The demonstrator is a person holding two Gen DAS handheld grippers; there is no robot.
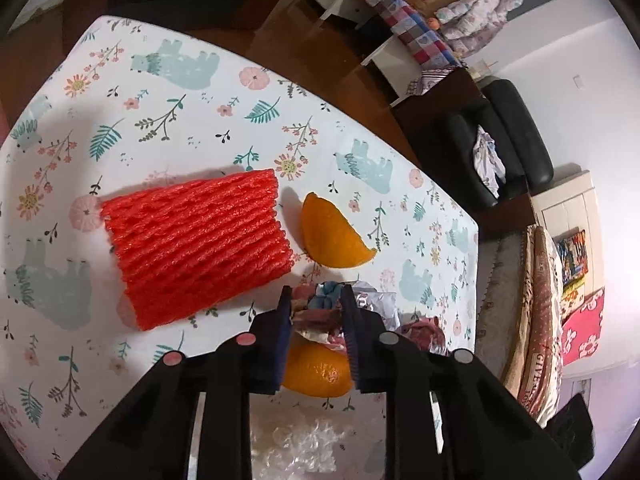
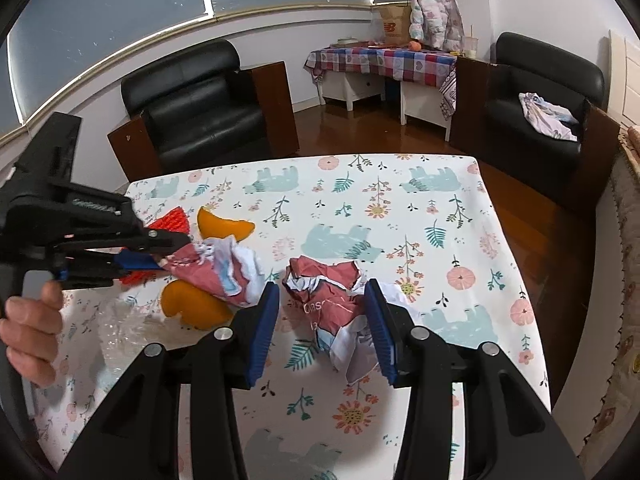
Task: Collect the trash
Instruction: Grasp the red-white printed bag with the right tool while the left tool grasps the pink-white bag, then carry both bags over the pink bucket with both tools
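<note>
My left gripper is shut on a crumpled red and white paper wad, held just above the table; it also shows in the right wrist view with the left gripper at the left. My right gripper is open, its jaws on either side of a second crumpled red paper wad lying on the table. A red foam fruit net lies left of an orange peel. A second orange peel lies under the left gripper.
The table has a floral cloth. Crumpled clear plastic lies near the front edge, also in the right wrist view. Black armchairs and a checked side table stand beyond the table.
</note>
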